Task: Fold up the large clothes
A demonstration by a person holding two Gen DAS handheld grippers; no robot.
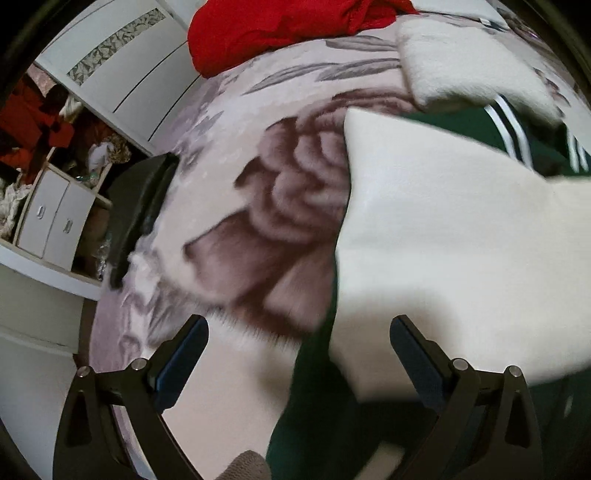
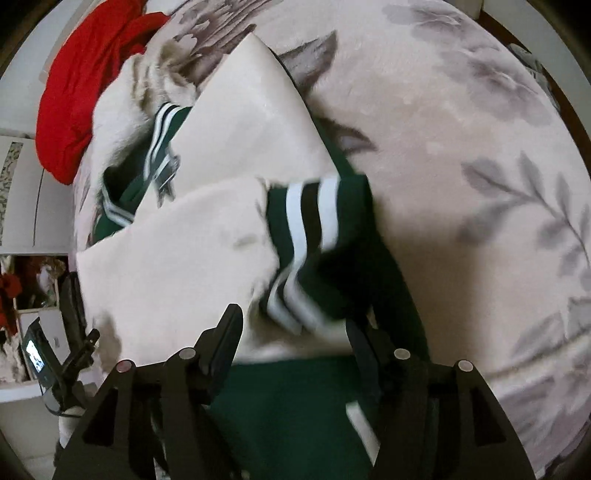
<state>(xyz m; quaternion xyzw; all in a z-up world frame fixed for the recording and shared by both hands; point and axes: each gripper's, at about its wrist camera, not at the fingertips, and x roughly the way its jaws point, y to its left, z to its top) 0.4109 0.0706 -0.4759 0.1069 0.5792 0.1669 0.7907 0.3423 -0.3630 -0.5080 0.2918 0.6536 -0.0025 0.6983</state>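
Observation:
A dark green jacket (image 2: 295, 413) with cream-white sleeves (image 2: 177, 258) lies bunched on a floral blanket (image 2: 461, 147). One sleeve is folded across the body, and its green cuff with white stripes (image 2: 306, 229) points toward my right gripper (image 2: 293, 332). The right gripper's jaws stand apart over the cuff end and the sleeve, not pressed on the cloth. In the left wrist view, the white sleeve (image 1: 443, 240) fills the right side over the green body (image 1: 317, 406). My left gripper (image 1: 299, 343) is wide open above the jacket's edge, holding nothing.
A red garment (image 1: 277, 29) lies heaped at the far end of the blanket (image 1: 258, 221), beside a fluffy white fold (image 1: 461, 66). A white cabinet (image 1: 51, 218) and clutter stand past the bed's left edge. A black device with a lit screen (image 2: 37, 354) shows at lower left.

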